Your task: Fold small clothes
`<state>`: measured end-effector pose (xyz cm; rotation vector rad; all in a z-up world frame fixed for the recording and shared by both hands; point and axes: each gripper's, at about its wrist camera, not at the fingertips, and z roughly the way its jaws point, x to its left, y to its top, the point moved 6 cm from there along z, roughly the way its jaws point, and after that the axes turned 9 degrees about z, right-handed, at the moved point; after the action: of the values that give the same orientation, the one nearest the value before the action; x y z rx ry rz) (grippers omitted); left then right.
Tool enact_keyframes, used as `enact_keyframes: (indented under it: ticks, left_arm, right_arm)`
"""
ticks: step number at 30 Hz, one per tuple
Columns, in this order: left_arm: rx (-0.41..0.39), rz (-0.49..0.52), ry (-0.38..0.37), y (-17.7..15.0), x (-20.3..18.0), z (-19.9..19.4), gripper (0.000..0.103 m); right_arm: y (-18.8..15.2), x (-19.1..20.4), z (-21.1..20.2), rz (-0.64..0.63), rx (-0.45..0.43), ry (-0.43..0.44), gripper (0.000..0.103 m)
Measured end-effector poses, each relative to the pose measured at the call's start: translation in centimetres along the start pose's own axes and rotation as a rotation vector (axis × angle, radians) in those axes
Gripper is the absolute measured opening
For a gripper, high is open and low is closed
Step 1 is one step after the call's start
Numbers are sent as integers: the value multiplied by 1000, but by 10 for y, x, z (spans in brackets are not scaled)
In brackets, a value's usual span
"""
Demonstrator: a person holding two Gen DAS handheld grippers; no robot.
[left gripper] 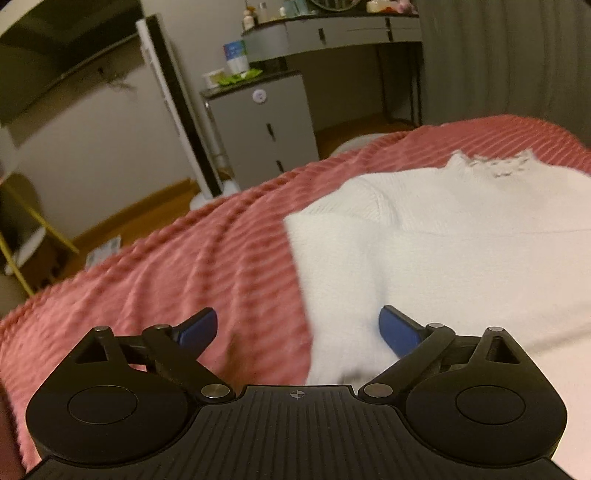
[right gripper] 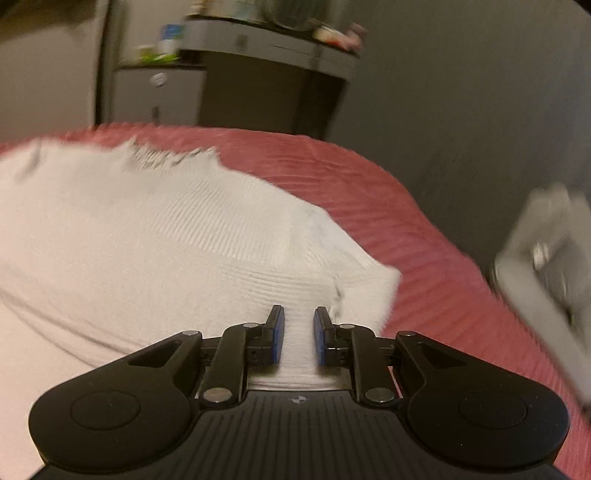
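A white ribbed sweater (left gripper: 443, 240) lies flat on a pink ribbed bedspread (left gripper: 184, 266), its frayed neckline toward the far side. My left gripper (left gripper: 297, 314) stands open wide over the sweater's left edge. One blue pad (left gripper: 199, 326) is above the bedspread and the other above the white knit, and neither presses on cloth. In the right wrist view, the sweater (right gripper: 147, 229) fills the left and middle. My right gripper (right gripper: 298, 314) is nearly closed near the sweater's right corner, with a strip of white knit pinched between its blue pads.
Beyond the bed stand a grey drawer cabinet (left gripper: 262, 129), a grey desk (left gripper: 332, 33) with bottles on it, a tall white panel (left gripper: 173, 110) and a grey curtain (left gripper: 498, 55). A blurred grey object (right gripper: 546, 266) sits off the bed's right side.
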<state>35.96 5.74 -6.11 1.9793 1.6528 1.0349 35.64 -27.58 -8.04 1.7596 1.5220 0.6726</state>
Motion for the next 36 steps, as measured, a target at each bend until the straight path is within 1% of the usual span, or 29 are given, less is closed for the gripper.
enact_keyframes:
  ticks: [1,2,3,4,5,7,9,11,13,16,17,18,19,20,22,25,28,30,31,33,34,36]
  left_arm:
    - [-3,-17,-43,-10,4,-16,97]
    - [3,-28,-97,-24,6,-32,97]
    - [15,-42,-154,-42,8,-49,97]
    - [36,-46,-191,-58,9,-61,97]
    - [70,-39,-227,-76,9,-74,97]
    - [124,-34,-274,-109,9,-97,97]
    - [155,-38,-319,-136,7,-117,97]
    - [179,-56,-344,-156,4,-131,97]
    - [196,-77,-331,-173,3,-140,97]
    - [190,-24,-323,-181,-6,-154,97]
    - [197,-17,-332,-182,-9,-158,97]
    - [203,-20,-351,-183,-11,-160,96]
    - [210,-25,-357,-184,-12,-161,95]
    - [222,-32,-350,-186,-12,-161,89]
    - [243,-66,-356,-193,-8,-164,89]
    - [270,-116,-377,-198,-3,-173,85]
    - [294,-110,-380,-199,-2,-176,77]
    - [307,-110,-386,-200,-2,-178,70]
    - [314,-111,-384,-201,-2,-178,67]
    - [325,-116,-381,-199,1,-179,54]
    - [332,-127,-384,-198,4,-179,51]
    - [345,-151,-391,-198,10,-179,41]
  right_arm:
    - [-2,-4,-14,60,11,12,21]
    - [-10,-7,-31,104,11,32,29]
    - [-20,-11,-51,145,7,69,36]
    - [-34,-14,-71,172,16,103,46]
    - [-47,-17,-87,190,25,128,49]
    - [-83,-25,-123,219,75,184,49]
    - [-112,-34,-149,245,115,210,49]
    - [-140,-43,-173,251,165,217,49]
    - [-160,-50,-190,257,193,214,49]
    - [-185,-57,-204,309,257,250,48]
    - [-190,-59,-207,321,274,264,45]
    - [-194,-59,-208,334,279,275,44]
    - [-197,-58,-211,339,290,290,36]
    - [-200,-59,-215,340,299,302,34]
    - [-205,-59,-218,355,322,313,34]
    - [-211,-62,-224,383,344,332,31]
    - [-213,-66,-227,393,371,354,26]
    - [-215,-67,-227,396,387,365,22]
    - [-216,-67,-227,396,392,371,18]
    - [-217,-66,-227,394,406,382,13]
    - [-218,-65,-228,389,410,391,10]
    - [-218,-64,-229,379,410,402,9]
